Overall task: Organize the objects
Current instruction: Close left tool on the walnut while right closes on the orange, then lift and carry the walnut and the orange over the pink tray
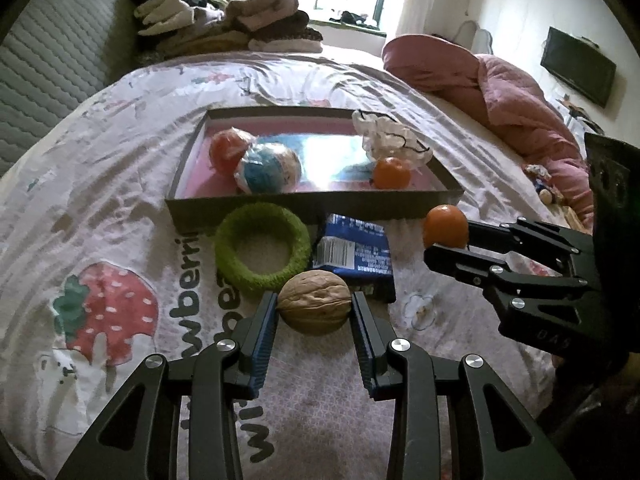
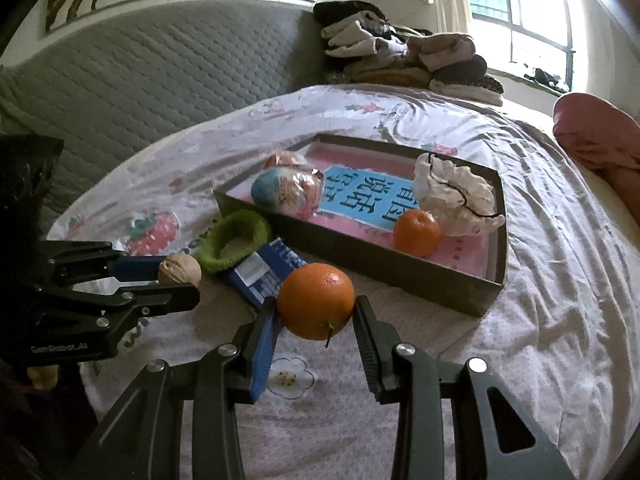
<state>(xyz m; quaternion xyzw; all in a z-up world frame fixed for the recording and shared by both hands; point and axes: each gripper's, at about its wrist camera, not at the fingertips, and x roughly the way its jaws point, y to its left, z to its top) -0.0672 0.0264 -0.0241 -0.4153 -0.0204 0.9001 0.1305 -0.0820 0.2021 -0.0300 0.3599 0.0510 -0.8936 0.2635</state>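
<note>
Right gripper (image 2: 315, 312) clamps an orange (image 2: 315, 300) just in front of the box (image 2: 384, 268); left gripper (image 2: 182, 278) pinches a walnut (image 2: 179, 271) left of the box.

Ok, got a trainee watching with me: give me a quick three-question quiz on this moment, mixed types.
1. True or false: the left tongs are shut on a walnut.
2. What do the right tongs grip? A) green ring B) orange C) blue packet
3. How many oranges lie unwrapped inside the box?

Key: 1 true; 2 B, the orange; 3 one.
</note>
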